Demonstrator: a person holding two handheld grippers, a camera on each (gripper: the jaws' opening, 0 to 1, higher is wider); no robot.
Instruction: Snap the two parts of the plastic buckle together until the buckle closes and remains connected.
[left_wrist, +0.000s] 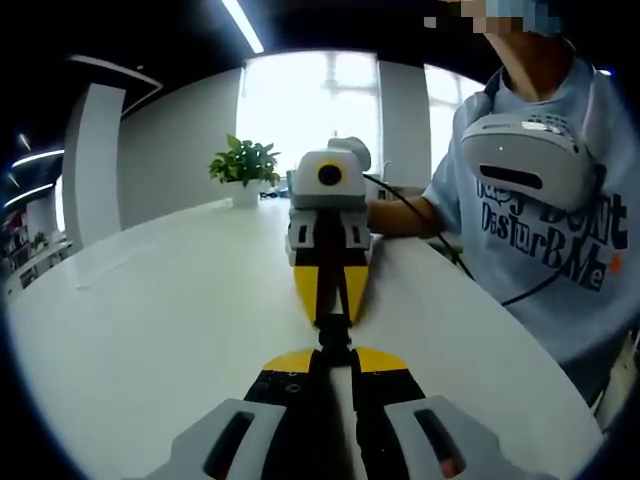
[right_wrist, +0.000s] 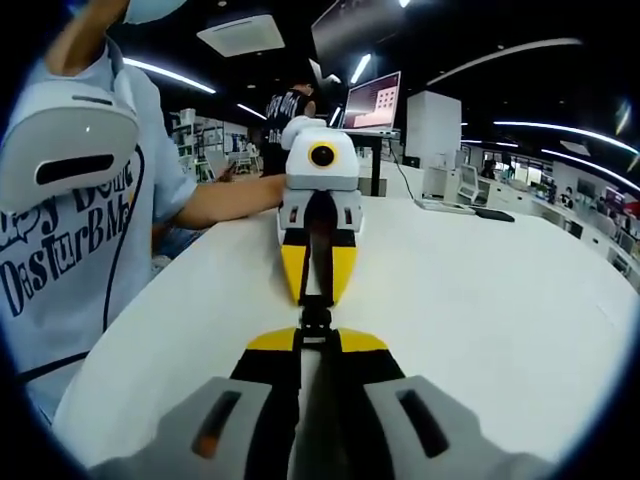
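- Left tongs (left_wrist: 333, 352): seen from their own camera, the yellow-tipped jaws rise from the bottom of the left gripper view and stand drawn together, clamped on one end of the plastic buckle (left_wrist: 334, 333).
- Right tongs (right_wrist: 316, 332): in the right gripper view the jaws stand likewise pressed together on the other end of the plastic buckle (right_wrist: 316, 318).
- Opposed arrangement: each pair of tongs faces the other tip to tip. The right tongs (left_wrist: 331, 300) come in from the far side of the left gripper view; the left tongs (right_wrist: 318, 285) do the same in the right gripper view.
- Plastic buckle: a small black piece held between the two sets of yellow tips, above the white table (left_wrist: 170, 310). Whether its two parts are fully latched cannot be told at this size.
- Table: broad, white and curved at its edge (right_wrist: 480, 300).
- Potted plant (left_wrist: 245, 165): green leaves in a white pot, standing on the far part of the table near the window.
- Person (left_wrist: 545, 200): beside the table in a light blue printed shirt, a white headset hanging at the chest.
- Monitor (right_wrist: 372, 102): lit screen in the background beyond the table.
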